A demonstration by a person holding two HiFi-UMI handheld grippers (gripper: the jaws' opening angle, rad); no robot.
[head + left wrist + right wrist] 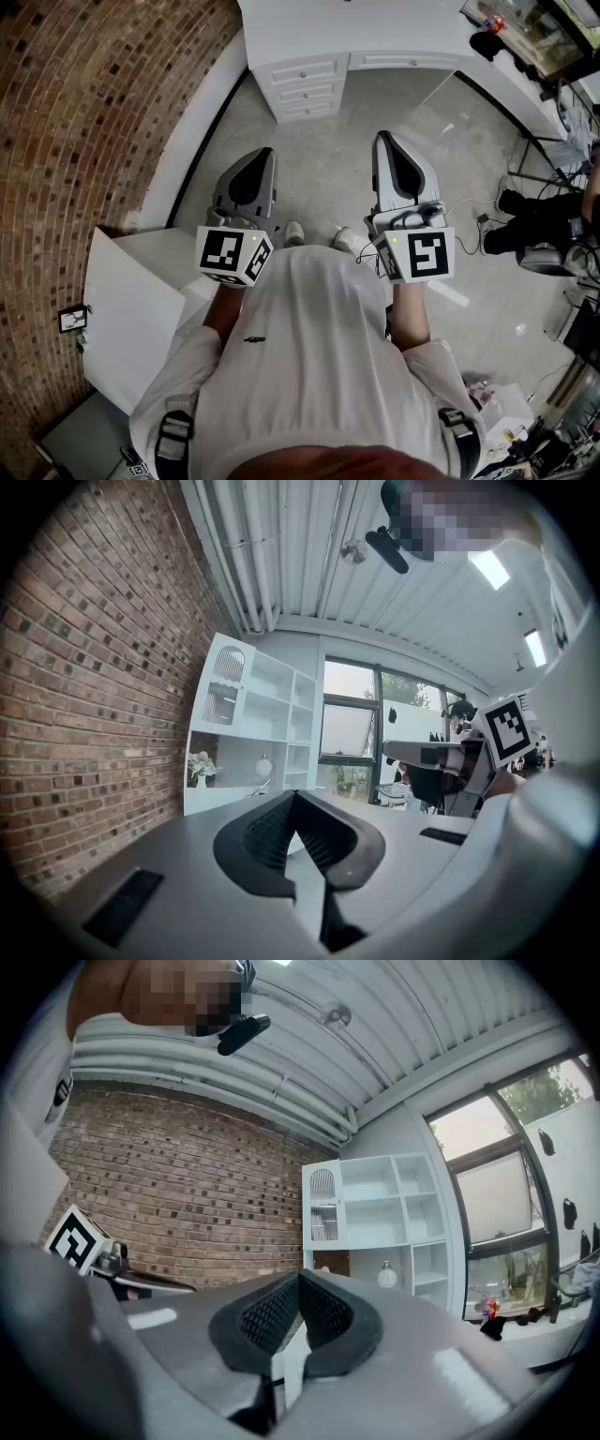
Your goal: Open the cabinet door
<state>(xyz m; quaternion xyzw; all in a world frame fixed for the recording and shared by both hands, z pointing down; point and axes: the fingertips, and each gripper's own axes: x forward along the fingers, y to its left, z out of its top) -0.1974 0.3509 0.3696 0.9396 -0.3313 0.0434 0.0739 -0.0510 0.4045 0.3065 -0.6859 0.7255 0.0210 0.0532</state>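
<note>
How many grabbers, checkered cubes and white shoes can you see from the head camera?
Grippers: 2, the left gripper and the right gripper
Marker cubes: 2
White shoes: 2
Total: 6

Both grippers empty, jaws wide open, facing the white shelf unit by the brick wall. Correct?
Not open: left gripper and right gripper have jaws shut, as each gripper view shows. Both empty, facing the white shelf unit by the brick wall.
</note>
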